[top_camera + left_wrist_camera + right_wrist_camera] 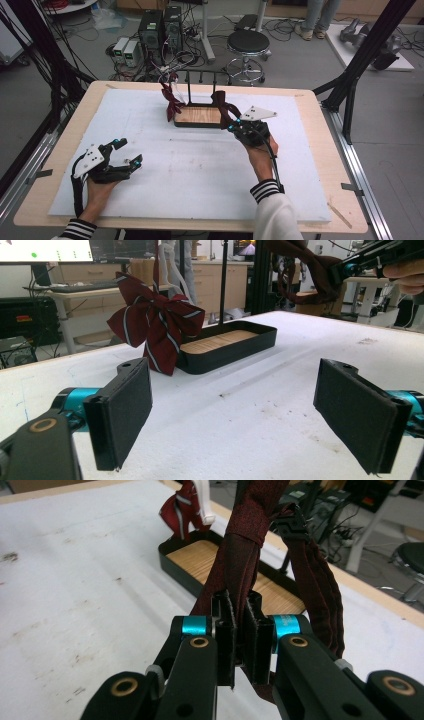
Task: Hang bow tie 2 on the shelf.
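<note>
Currently, high view: the right hand-held gripper (235, 126) is clamped on a dark red bow tie (223, 109) and holds it just above the right end of the black stand's wood-floored tray (198, 116). A striped red bow tie (171, 101) already hangs on the stand at the left end. The left hand-held gripper (127, 152) rests low over the white bench (200, 165), jaws wide, holding nothing, well apart from the stand.

Left gripper view: both pads (122, 410) stand wide apart with bare bench between them; the striped bow tie (152, 322) hangs in front of the tray's (227, 347) left corner.

Right gripper view: the pads (226, 635) pinch the dark bow tie's fabric (247, 535), with its strap loop (320, 590) trailing to the right above the tray (200, 560).

Judgement: one tie hung, the second in hand and not yet on the rack; hooking and release remain.
</note>
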Demonstrator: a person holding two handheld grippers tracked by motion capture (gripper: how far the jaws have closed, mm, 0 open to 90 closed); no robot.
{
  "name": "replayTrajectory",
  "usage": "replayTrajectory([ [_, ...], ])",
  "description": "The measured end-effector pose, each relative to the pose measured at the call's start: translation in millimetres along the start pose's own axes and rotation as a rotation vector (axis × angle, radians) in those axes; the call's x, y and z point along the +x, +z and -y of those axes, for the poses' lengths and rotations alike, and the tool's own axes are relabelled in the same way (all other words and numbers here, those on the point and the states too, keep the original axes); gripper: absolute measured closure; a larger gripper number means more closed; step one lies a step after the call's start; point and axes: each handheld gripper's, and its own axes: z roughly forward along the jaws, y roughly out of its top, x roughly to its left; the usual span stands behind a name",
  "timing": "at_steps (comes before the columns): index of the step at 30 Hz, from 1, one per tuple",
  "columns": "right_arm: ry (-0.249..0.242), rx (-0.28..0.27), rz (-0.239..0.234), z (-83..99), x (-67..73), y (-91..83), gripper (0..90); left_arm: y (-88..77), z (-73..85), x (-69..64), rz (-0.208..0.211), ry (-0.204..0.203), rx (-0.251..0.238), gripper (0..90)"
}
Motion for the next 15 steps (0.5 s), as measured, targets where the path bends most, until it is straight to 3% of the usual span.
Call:
replayTrajectory([
  [9, 0.007, -0.039, 0.043, -3.6, -1.0, -5.3, 85.3, 0.0, 0.0, -0.1, 0.0, 0.0, 0.0, 16.1],
  [15, 0.007, -0.084, 0.097, -8.8, -2.2, -10.0, 85.3, 0.0, 0.0, 0.1, 0.001, 0.002, 0.001, 16.1],
])
